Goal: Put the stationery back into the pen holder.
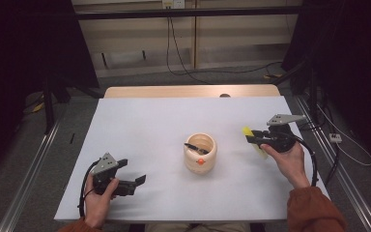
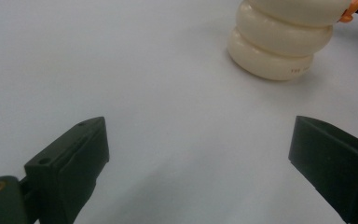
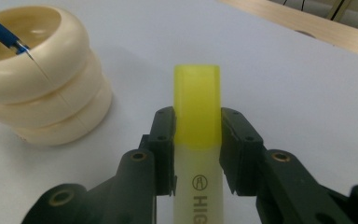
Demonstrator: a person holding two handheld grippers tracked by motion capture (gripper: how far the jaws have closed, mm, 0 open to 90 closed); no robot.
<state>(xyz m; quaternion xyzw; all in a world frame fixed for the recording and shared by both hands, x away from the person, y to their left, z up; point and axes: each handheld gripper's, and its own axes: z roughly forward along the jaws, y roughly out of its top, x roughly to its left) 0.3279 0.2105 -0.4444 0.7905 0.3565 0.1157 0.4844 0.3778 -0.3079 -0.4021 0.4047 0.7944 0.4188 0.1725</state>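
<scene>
Highlighter in right tool, w/ pen in nearby cup

Dim room, evenly lit white table, soft shadows, slightly grainy.

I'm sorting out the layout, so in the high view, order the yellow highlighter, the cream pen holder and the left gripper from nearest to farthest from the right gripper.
1. Yellow highlighter, between its jaws.
2. Cream pen holder, mid-table.
3. Left gripper, near left corner.
</scene>
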